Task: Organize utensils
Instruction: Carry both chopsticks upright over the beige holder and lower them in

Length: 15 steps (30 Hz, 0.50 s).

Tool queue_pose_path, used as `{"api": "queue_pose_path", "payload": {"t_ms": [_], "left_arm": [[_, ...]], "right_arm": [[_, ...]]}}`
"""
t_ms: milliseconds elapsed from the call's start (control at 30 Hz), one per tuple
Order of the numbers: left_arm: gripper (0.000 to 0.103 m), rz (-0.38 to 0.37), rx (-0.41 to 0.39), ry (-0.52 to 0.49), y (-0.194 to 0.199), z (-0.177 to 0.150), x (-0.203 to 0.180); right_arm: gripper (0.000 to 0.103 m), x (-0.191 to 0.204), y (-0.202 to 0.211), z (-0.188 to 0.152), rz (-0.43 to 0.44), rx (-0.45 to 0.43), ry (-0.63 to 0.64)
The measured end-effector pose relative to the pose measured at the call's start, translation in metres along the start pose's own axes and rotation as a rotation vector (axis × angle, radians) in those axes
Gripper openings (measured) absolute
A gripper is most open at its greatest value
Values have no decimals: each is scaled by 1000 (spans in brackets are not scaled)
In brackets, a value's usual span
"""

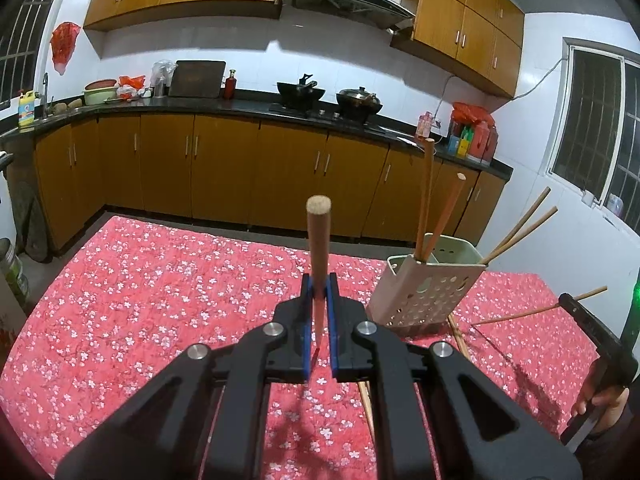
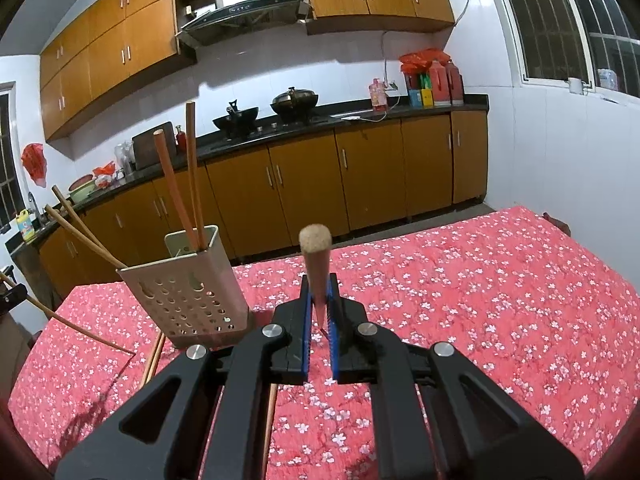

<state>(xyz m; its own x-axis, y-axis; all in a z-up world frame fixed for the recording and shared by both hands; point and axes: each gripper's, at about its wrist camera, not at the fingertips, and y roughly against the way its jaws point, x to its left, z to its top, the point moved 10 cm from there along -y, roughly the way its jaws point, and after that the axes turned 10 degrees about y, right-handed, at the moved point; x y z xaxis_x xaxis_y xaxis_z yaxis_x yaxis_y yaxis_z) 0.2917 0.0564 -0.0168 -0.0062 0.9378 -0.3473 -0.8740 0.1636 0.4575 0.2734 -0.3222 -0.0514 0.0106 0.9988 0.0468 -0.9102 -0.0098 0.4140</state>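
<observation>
Closest to me, the left tool [image 1: 319,292] is pinching a chopstick [image 1: 319,240] between its blue pads, the round butt end pointing up and away. The right tool [image 2: 319,292] is doing the same with a second stick [image 2: 316,256], pale at its blunt tip. So both are clamped on wood and both sticks are in the air above the worktop [image 1: 160,280], with its red flowered cloth.

Just under the tools a few loose sticks [image 1: 366,404] lie flat on the cloth, partly hidden by the black linkages; from the right side I see two more [image 2: 154,354] poking out from beside the holder's foot. Those look like work left to do.

A little farther on stands the holder [image 1: 424,292], a cream box with rows of round holes in its face, tilted in both views. Two reddish sticks [image 1: 430,208] stand up in its rear part and two paler ones [image 1: 520,226] lean out over the rim to one side. I'd say the job is about half done: four in, two in hand, several loose.

Beyond is the kitchen counter [image 2: 320,128] with woks.
</observation>
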Motion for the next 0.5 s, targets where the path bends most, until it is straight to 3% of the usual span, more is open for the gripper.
{"api": "queue_pose_path", "payload": {"t_ms": [167,267,500], "left_arm": [[8,-18,-9,14,2,2,0],[8,-63,-18,37,8,6,-4],[8,-249,-32,85,35,20,-32]], "right_arm": [[8,2,3,5,12,-18,-1],[8,7,11,18,89,-41,-29],[7,29,38,53,295,-102,-71]]}}
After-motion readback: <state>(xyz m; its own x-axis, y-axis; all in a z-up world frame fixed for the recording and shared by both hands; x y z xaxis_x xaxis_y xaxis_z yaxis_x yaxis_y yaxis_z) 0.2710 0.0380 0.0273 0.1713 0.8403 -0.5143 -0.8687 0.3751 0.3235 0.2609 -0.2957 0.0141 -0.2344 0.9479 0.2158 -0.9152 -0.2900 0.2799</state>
